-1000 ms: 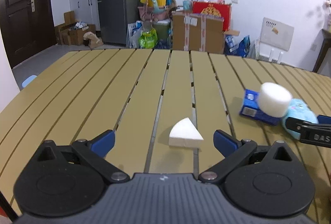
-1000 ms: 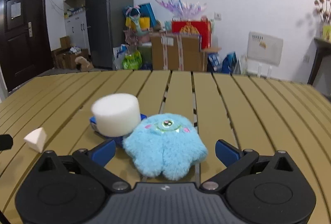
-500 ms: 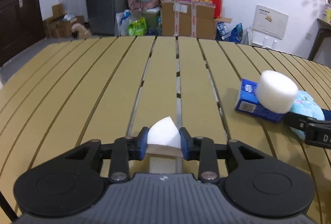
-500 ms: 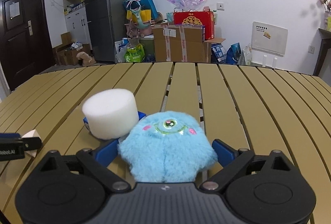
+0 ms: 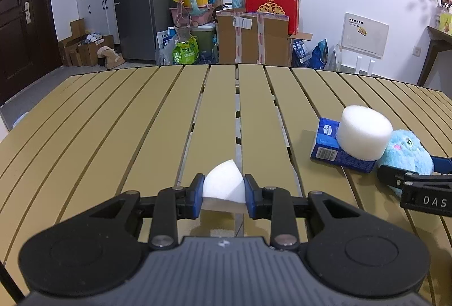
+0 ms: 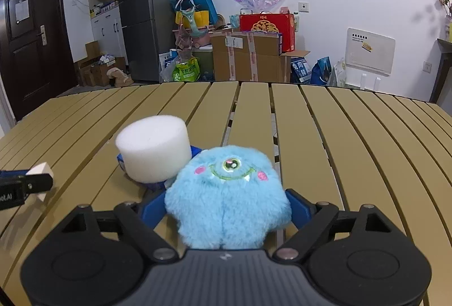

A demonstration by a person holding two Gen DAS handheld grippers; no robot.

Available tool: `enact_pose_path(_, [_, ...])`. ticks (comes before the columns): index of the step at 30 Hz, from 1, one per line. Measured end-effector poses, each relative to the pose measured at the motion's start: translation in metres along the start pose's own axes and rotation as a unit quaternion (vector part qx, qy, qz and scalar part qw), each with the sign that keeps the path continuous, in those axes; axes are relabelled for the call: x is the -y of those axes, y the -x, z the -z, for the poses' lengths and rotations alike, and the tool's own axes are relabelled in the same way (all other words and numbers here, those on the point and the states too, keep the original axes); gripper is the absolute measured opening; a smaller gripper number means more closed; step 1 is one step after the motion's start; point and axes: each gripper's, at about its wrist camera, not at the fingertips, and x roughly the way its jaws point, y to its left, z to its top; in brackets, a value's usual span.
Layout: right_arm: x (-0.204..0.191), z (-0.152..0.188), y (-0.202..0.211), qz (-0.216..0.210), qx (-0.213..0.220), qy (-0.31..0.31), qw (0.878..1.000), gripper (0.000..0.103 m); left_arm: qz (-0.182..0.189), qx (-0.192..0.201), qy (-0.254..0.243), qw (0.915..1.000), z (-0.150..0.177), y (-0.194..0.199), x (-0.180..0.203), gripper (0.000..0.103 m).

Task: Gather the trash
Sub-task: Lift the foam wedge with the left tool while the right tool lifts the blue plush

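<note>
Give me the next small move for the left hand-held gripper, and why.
Probably lift it straight up a little. The left hand-held gripper is already shut on the white foam wedge, which sits low over the slatted table. The right hand-held gripper is closing around the blue plush monster, so keep clear of that side.

The left gripper (image 5: pixel 223 194) points forward and slightly downward, its two blue-padded fingers (image 5: pixel 197 194) pressed against both sides of a white foam wedge (image 5: pixel 223 183). The right gripper (image 6: pixel 226 210) points the same way, its jaws closing, with a blue plush toy (image 6: pixel 226 193) between the blue pads (image 6: pixel 299 208), which touch its fur.
</note>
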Motion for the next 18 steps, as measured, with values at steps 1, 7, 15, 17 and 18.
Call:
enact_pose_path(1, [-0.001, 0.0, 0.001, 0.001, 0.0, 0.002, 1.0, 0.085, 0.0, 0.001, -0.001, 1.0, -0.002, 0.0, 0.0, 0.03])
enact_pose_path(7, [-0.003, 0.001, 0.007, 0.007, 0.002, 0.001, 1.0, 0.082, -0.005, 0.006, -0.005, 1.0, -0.002, 0.01, 0.004, 0.03])
enact_pose_path(15, [0.0, 0.002, 0.018, 0.003, 0.011, -0.009, 1.0, 0.082, -0.006, 0.007, -0.005, 1.0, -0.004, 0.02, 0.007, 0.03])
enact_pose_path(17, [0.002, 0.003, 0.022, 0.001, 0.011, -0.011, 1.0, 0.082, -0.004, 0.007, -0.005, 1.0, -0.003, 0.024, 0.007, 0.03])
enact_pose_path(18, [0.003, 0.002, 0.024, 0.0, 0.011, -0.012, 1.0, 0.082, -0.003, 0.008, -0.006, 1.0, -0.002, 0.027, 0.008, 0.03])
